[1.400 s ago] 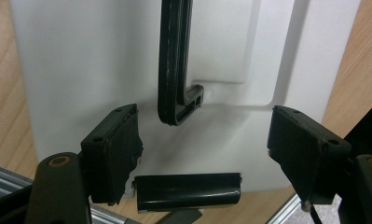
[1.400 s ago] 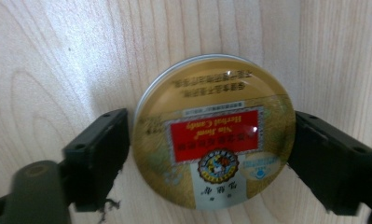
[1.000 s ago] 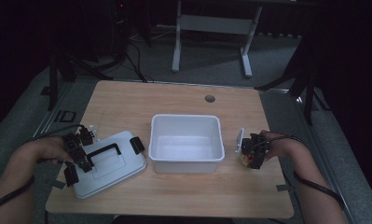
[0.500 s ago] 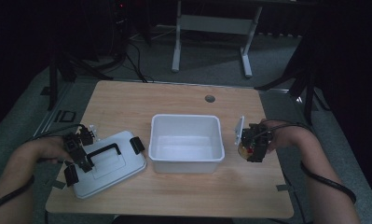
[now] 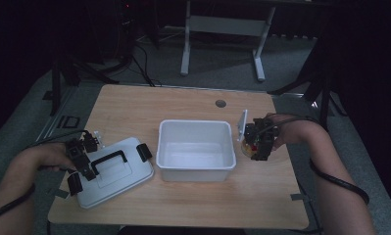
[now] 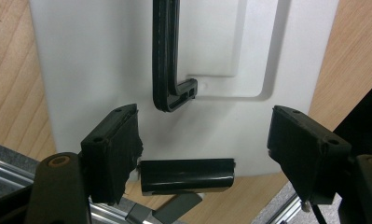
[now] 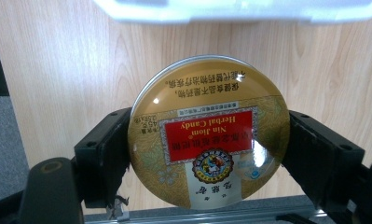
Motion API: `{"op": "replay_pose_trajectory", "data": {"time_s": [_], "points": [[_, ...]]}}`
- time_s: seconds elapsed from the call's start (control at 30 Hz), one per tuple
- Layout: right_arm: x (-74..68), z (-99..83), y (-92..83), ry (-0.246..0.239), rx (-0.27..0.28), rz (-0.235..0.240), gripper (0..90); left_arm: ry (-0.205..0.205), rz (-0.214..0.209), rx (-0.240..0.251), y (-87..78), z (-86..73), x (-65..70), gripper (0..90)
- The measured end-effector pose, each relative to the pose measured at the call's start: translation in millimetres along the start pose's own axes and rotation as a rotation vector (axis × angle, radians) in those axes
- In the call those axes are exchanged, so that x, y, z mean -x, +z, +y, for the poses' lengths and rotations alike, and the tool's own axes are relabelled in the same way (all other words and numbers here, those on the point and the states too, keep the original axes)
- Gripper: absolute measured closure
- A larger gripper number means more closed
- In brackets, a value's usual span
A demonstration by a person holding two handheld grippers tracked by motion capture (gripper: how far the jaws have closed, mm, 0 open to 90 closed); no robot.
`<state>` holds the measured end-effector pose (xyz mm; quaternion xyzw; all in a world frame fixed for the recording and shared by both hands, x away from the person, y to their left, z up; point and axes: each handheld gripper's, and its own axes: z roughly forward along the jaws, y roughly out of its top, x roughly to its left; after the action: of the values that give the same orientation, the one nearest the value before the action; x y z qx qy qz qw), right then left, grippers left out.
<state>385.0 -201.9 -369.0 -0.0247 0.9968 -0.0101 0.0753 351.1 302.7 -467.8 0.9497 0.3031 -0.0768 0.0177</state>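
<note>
Done so far: the right gripper (image 5: 256, 145) is clamped on a round gold candy tin (image 7: 209, 133), one jaw on each side of its rim, and holds it clear of the counter (image 5: 183, 205); the lid (image 5: 115, 171) is already off the white box (image 5: 195, 149) and lies flat on the counter.
Tin's place: between the right gripper's jaws, label facing the camera on that gripper, just beside the box's near wall and not yet over its opening.
Left to do: by my reading, carry the tin over the rim, set it inside the empty box, then fit the lid back on.
Left gripper (image 6: 204, 149): jaws apart, pressing on nothing; it hovers over the lid's edge, with a black latch (image 6: 187, 176) between the jaws and the black handle (image 6: 167, 60) just ahead of them.
In the way: the box's wall stands between the tin and the inside; otherwise the path looks free.
Around: a small round hole (image 5: 220, 104) in the counter beyond the box, well away from both grippers.
</note>
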Motion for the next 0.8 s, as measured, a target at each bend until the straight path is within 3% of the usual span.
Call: {"op": "replay_pose_trajectory", "data": {"time_s": [0.4,0.8], "points": [[14.2,39.7,-7.9,-0.015,0.002,-0.001,20.4,0.003,-0.007,-0.003,4.1,-3.1,-0.1,24.6],[18.4,76.0,3.1,-0.032,-0.008,0.018,20.4,0.015,0.0,0.003,2.9,-1.9,0.3,24.6]]}}
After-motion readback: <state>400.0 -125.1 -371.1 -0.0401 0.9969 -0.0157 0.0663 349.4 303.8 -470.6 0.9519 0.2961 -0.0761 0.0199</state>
